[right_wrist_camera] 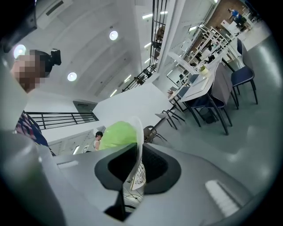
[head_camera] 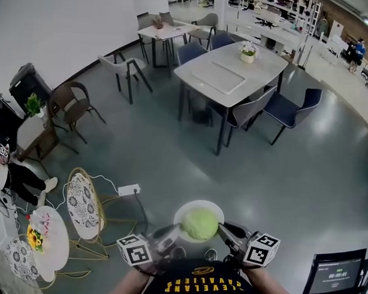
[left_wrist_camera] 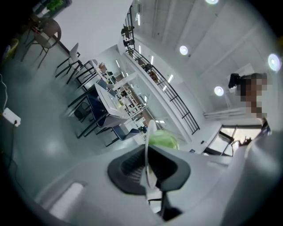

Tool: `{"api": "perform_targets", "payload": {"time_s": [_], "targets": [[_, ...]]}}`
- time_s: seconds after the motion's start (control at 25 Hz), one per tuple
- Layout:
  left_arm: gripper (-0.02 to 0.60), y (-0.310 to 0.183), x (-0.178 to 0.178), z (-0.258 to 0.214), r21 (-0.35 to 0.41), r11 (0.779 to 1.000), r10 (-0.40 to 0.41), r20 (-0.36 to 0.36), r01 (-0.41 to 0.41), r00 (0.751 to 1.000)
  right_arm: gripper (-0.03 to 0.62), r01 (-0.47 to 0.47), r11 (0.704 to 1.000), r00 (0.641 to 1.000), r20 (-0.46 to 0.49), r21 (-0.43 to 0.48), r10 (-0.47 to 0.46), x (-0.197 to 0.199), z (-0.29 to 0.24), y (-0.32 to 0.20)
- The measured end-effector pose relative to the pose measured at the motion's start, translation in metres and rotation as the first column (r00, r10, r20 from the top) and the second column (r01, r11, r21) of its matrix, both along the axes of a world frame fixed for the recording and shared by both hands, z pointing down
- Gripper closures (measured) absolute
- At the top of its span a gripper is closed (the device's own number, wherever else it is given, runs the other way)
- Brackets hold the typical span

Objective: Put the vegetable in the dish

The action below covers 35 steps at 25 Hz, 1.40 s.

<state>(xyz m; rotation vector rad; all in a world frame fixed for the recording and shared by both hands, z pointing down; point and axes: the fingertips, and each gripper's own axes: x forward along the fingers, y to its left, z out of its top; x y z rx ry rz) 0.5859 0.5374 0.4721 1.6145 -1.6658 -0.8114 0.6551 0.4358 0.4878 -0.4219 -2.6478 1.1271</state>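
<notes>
A: Two grippers, one dish. Which step?
B: Both are clamped on the round white dish [head_camera: 185, 211]. My left gripper [head_camera: 169, 235] pinches its rim at lower centre-left, my right gripper [head_camera: 229, 232] pinches the opposite rim. The pale green round leafy vegetable [head_camera: 199, 224] sits in the dish at lower centre of frame, up in the air over the grey floor [head_camera: 171, 155].
A: So placing is done?
B: I'd judge yes. Next: carry it level, jaws tight, find a surface, set it down. If it tilts, the vegetable likely rolls off.
</notes>
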Motion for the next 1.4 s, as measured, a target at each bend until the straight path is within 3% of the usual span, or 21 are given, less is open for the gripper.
{"api": "perform_targets", "payload": {"time_s": [0.32, 0.56, 0.8, 1.4], "targets": [[0.566, -0.009, 0.022, 0.009, -0.046, 0.996, -0.071, -0.016, 0.071, 0.997, 0.552, 0.050, 0.998, 0.999, -0.018, -0.034, -0.051, 0.011, 0.014, -0.014], [0.566, -0.006, -0.005, 0.026, -0.065, 0.990, -0.125, -0.032, 0.122, 0.992, 0.553, 0.108, 0.994, 0.993, -0.045, -0.034, -0.109, -0.019, 0.028, -0.014], [0.566, -0.014, -0.061, 0.032, -0.036, 0.993, -0.111, -0.057, 0.109, 0.992, 0.549, 0.092, 0.996, 0.993, -0.071, -0.001, -0.092, -0.076, 0.031, -0.022], [0.568, 0.013, -0.257, 0.024, -0.003, 1.000, 0.007, -0.074, -0.007, 0.997, 0.549, -0.001, 0.999, 0.993, -0.119, 0.047, 0.007, -0.261, 0.018, 0.012]]}}
